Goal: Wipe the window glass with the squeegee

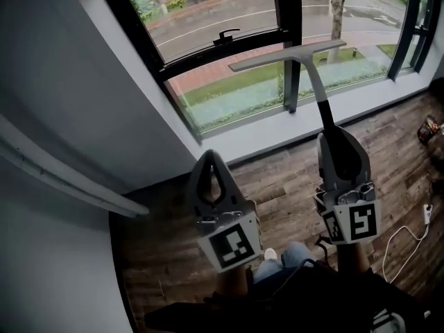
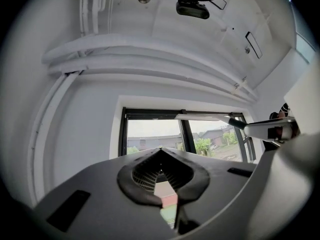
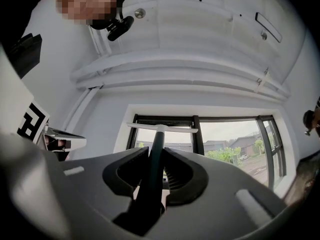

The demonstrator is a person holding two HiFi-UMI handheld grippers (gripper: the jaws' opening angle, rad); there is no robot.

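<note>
A squeegee [image 1: 305, 60] with a pale blade and a dark handle points up toward the window glass [image 1: 229, 16]. My right gripper [image 1: 338, 143] is shut on its handle, and in the right gripper view the squeegee [image 3: 159, 134] runs up between the jaws, its blade level against the pane. I cannot tell whether the blade touches the glass. My left gripper [image 1: 210, 168] hangs lower and to the left, shut with nothing in it. From the left gripper view the squeegee [image 2: 210, 118] shows at the right, before the window glass [image 2: 150, 139].
A black window frame post [image 1: 289, 40] divides the panes, with a latch handle [image 1: 225, 35] on the upper frame. A pale sill [image 1: 277, 127] runs below, above a dark wood floor [image 1: 277, 193]. A white cable [image 1: 409, 245] lies at the right. White wall [image 1: 62, 82] fills the left.
</note>
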